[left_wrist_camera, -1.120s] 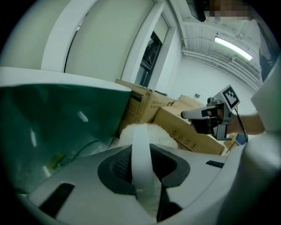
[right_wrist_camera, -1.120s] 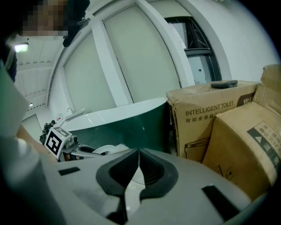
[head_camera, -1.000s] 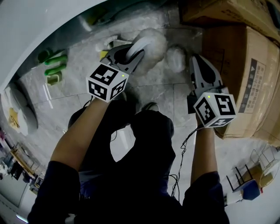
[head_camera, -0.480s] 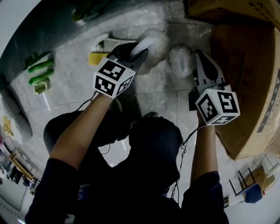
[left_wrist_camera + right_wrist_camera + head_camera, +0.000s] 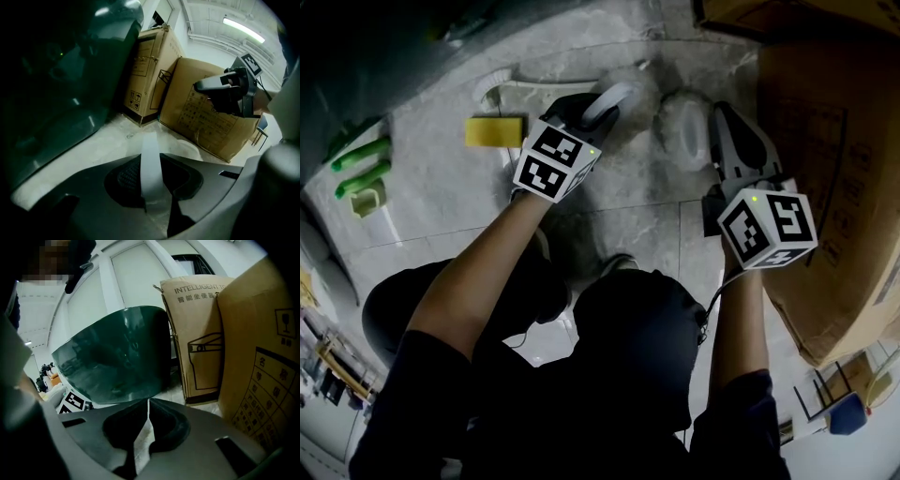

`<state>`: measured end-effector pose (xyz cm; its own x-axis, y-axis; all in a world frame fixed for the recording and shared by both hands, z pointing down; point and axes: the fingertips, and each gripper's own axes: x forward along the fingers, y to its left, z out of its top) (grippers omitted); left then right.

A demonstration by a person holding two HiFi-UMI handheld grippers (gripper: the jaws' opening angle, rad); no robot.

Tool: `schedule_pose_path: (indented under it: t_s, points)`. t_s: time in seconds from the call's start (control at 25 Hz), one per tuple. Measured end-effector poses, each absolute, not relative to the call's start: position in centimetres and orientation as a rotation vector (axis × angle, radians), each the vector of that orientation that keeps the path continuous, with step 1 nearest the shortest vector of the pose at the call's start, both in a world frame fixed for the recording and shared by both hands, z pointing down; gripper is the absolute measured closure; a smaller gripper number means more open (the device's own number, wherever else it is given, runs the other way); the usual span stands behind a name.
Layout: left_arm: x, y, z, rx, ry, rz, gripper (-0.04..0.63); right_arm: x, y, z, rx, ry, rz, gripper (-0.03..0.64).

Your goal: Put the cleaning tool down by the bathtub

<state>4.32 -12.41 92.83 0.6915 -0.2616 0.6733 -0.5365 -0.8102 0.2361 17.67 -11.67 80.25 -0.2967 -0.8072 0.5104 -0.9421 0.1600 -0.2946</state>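
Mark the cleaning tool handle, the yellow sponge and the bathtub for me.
cleaning tool handle (image 5: 151,164): left gripper view, middle of the white strip.
yellow sponge (image 5: 495,130): head view, centre of its top face.
bathtub (image 5: 117,357): right gripper view, its dark green outer wall.

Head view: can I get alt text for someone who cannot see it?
Seen from above, a crouching person's left gripper grips the white handle of a fluffy cleaning tool over a marble floor, near a dark bathtub. The right gripper is shut and empty beside a cardboard box; a yellow sponge lies on the floor.
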Motion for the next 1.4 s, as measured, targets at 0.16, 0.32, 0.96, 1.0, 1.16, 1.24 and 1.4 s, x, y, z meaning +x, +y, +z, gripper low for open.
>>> schedule_pose_path:
  t_s: [0.16, 0.32, 0.96, 1.0, 1.16, 1.24, 1.4]
  points:
    - [4.8, -11.8, 95.4, 2.5, -0.595, 0.947, 0.489, 17.7, -11.2, 81.8, 1.698, -2.199, 0.841, 0.603]
    - [4.8, -11.2, 97.7, 2.515, -0.577, 1.02, 0.489, 17.4, -10.7, 82.8, 1.683, -2.203, 0.857, 0.603]
    - [4.0, -8.8, 101.4, 2.589, -0.489, 1.275, 0.466, 17.1, -9.9, 83.8, 1.664, -2.214, 0.882, 0.603]
    - [4.0, -8.8, 101.4, 2.586, -0.488, 1.268, 0.46, 17.0, -9.9, 83.9, 1.665, -2.213, 0.885, 0.603]
    - [4.1, -8.9, 100.7, 2.592, -0.483, 1.232, 0.445, 16.9, -9.9, 83.8, 1.669, -2.209, 0.886, 0.603]
    - [4.2, -9.0, 100.2, 2.598, -0.483, 1.212, 0.439, 16.8, -10.0, 83.6, 1.669, -2.209, 0.881, 0.603]
    - [4.8, -9.4, 98.7, 2.628, -0.486, 1.16, 0.434, 16.7, -10.3, 83.0, 1.664, -2.211, 0.871, 0.603]
